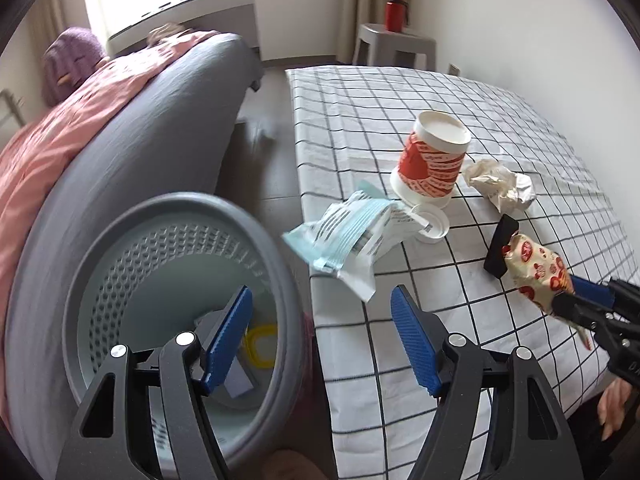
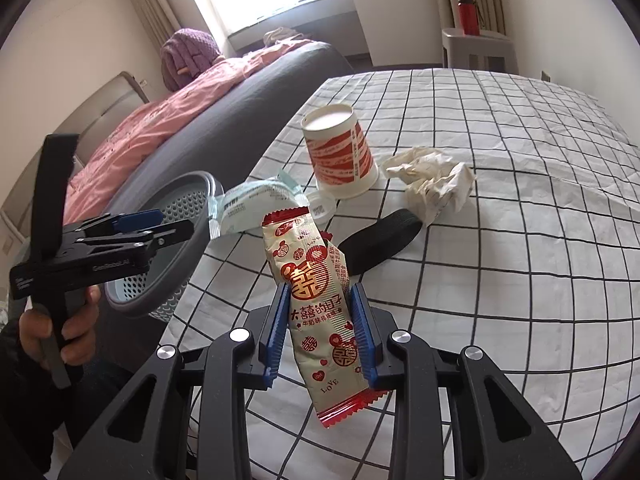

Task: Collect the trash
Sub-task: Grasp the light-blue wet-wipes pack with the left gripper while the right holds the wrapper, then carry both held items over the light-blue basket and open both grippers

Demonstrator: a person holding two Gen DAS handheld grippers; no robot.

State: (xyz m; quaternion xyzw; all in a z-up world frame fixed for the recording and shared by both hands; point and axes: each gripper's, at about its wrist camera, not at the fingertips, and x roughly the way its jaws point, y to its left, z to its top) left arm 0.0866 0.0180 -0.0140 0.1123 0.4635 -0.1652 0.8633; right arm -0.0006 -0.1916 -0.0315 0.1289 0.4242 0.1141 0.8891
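Note:
My right gripper (image 2: 320, 300) is shut on a cream and red snack wrapper (image 2: 316, 304), held above the checked table; it also shows in the left wrist view (image 1: 538, 266). My left gripper (image 1: 322, 300) is open and empty, over the gap between the grey trash bin (image 1: 180, 220) and the table edge; it also shows in the right wrist view (image 2: 160, 226). On the table lie a teal and white packet (image 1: 352, 236), an upturned red and white paper cup (image 1: 432, 160), a white lid (image 1: 430, 226), crumpled paper (image 1: 500, 186) and a black band (image 2: 380, 236).
The bin holds a yellow ring (image 1: 262, 344) and some scraps. A grey sofa (image 1: 160, 120) with a pink blanket (image 1: 80, 120) stands left of the bin. A red bottle (image 1: 396, 12) sits on a grey stool (image 1: 394, 42) behind the checked tablecloth (image 1: 400, 92).

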